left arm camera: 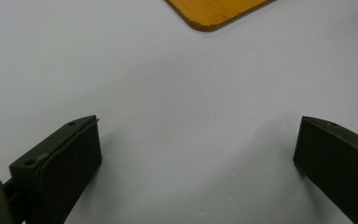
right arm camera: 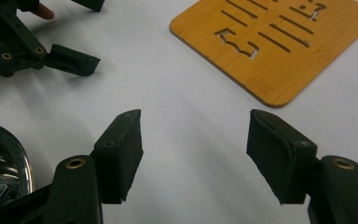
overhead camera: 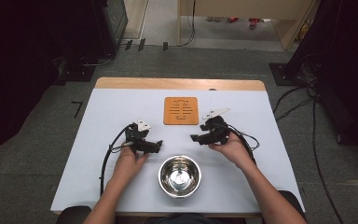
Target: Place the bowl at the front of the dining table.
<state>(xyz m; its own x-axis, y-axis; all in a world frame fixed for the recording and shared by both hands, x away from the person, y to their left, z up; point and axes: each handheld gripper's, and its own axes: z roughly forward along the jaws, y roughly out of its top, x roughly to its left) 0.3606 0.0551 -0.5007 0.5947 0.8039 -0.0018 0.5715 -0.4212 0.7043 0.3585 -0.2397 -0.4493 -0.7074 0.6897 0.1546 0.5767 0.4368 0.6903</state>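
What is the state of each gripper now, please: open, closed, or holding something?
Left gripper: jaws open, holding nothing, bare table between them.
Right gripper: jaws open, holding nothing, above the table.

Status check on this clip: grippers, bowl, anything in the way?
Left gripper open, empty. Right gripper open, empty. Steel bowl upright on the table, untouched, between both hands. Wooden trivet lies beyond; nothing blocks the bowl.

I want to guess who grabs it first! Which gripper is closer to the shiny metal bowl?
Left, though only slightly. The left gripper sits just up and left of the bowl rim. The right gripper hovers a bit farther up, nearer the wooden trivet. Both have open, empty fingers.
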